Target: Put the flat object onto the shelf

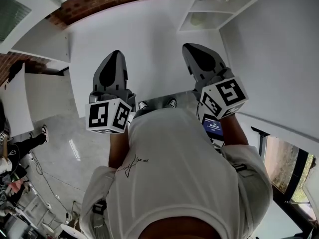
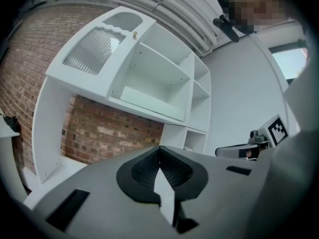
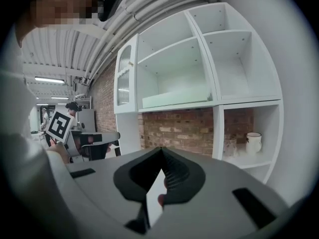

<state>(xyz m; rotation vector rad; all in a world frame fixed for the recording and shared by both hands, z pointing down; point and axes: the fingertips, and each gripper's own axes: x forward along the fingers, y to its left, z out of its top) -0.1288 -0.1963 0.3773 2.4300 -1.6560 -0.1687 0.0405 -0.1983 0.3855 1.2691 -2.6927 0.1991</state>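
Observation:
A pale green flat board (image 3: 174, 96) lies on the middle shelf of the white wall unit (image 3: 215, 59), leaning slightly against its back; the head view shows it (image 1: 204, 19) at the top. Both grippers are well away from it, pointing roughly level over the white counter (image 1: 149, 39). My left gripper (image 1: 113, 55) and my right gripper (image 1: 193, 49) are side by side, jaws together. In the gripper views the left gripper (image 2: 159, 152) and the right gripper (image 3: 160, 152) show only a thin pale sliver between the dark pads, with nothing held.
A white mug (image 3: 253, 142) and a glass (image 3: 230, 146) stand in the lower right compartment. A brick wall (image 3: 174, 128) backs the counter under the shelves. A cabinet door with ribbed glass (image 2: 94, 46) closes the unit's left end. The floor (image 1: 60, 143) lies to the left.

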